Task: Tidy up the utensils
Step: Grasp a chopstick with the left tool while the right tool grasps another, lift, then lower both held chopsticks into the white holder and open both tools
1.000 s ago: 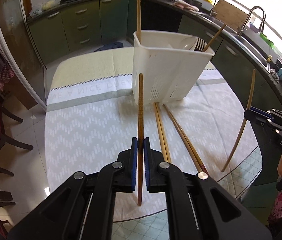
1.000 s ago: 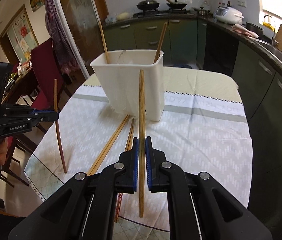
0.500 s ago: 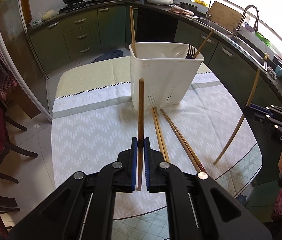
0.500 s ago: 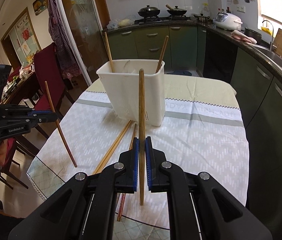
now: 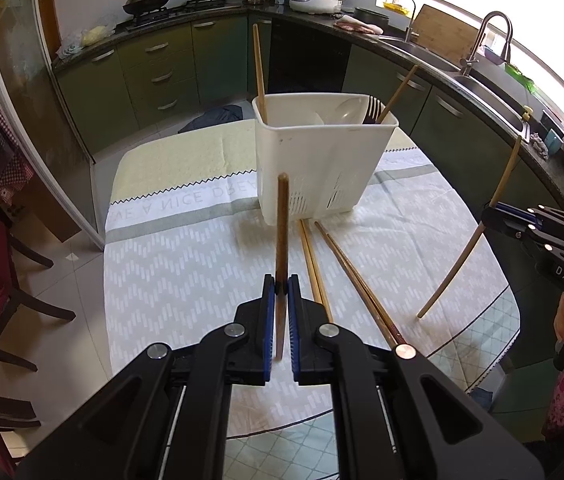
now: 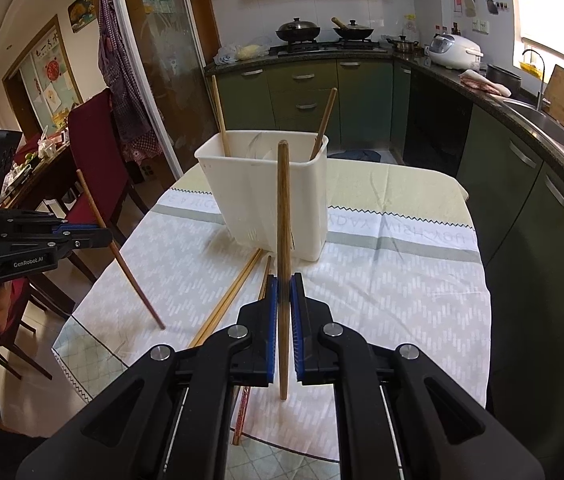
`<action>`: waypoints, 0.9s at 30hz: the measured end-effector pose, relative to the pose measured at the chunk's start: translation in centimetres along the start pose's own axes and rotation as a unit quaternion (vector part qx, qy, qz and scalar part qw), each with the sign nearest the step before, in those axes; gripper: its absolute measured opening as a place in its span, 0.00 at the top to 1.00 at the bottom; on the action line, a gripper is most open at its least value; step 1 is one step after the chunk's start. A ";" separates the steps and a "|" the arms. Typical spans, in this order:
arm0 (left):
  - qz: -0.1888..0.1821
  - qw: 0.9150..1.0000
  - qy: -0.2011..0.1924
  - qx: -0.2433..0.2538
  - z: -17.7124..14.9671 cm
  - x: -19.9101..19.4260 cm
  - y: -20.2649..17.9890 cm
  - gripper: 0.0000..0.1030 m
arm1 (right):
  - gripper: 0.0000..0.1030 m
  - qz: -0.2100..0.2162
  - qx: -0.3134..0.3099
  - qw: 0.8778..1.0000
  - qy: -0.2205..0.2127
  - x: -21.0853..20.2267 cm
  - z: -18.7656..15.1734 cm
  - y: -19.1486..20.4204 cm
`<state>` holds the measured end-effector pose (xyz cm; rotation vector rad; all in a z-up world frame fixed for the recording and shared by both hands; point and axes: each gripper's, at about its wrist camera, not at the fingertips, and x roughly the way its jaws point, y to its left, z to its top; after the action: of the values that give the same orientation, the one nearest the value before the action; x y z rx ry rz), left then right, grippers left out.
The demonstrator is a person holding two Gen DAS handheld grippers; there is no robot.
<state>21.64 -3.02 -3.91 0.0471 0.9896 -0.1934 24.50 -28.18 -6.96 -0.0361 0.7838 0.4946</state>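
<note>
A dark wooden chopstick [image 5: 282,236] is clamped upright between the blue pads of the left gripper [image 5: 281,292], above the near half of the table [image 5: 170,280], which is covered by a patterned cloth. In the right wrist view the same gripper [image 6: 98,236] is seen off the table's left edge, its chopstick [image 6: 122,252] tilted, with the lower tip over the cloth near that edge.

Toward the far end of the table a white plastic utensil holder [image 5: 321,164] is stood upright on the cloth. Two chopsticks are leaned inside it, one at its left corner [image 5: 260,72] and one at its right corner [image 5: 397,94], beside a white spoon [image 5: 345,110] and a dark fork [image 5: 371,108].

Between the holder and the near edge, three loose chopsticks are laid on the cloth: a pale pair [image 5: 313,268] side by side, and a darker one [image 5: 361,284] angled to the right of them.

At the right edge of the table, a pale chopstick [image 5: 469,240] is gripped at a slant by the right gripper [image 5: 489,212]. In that gripper's own view [image 6: 283,292] the jaws are closed on the stick [image 6: 283,240], which is held nearly upright in front of the holder [image 6: 270,196].
</note>
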 end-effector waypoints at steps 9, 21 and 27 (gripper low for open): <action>-0.002 1.000 -0.009 0.005 0.3 -0.9 -0.1 0.94 | 0.93 0.005 -0.005 1.000 -0.007 -0.8 0.6 0.4; -0.018 0.998 -0.066 0.015 4.0 -6.6 -1.0 0.94 | 0.93 0.013 -0.019 0.996 -0.081 -6.1 5.6 1.6; -0.021 0.988 -0.151 0.023 8.5 -11.5 -2.4 0.94 | 0.93 0.021 -0.019 0.987 -0.155 -9.6 10.8 2.5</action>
<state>22.15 -4.85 10.46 0.0384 0.6850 -0.2546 24.88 -27.67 7.66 0.0222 0.4701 0.5400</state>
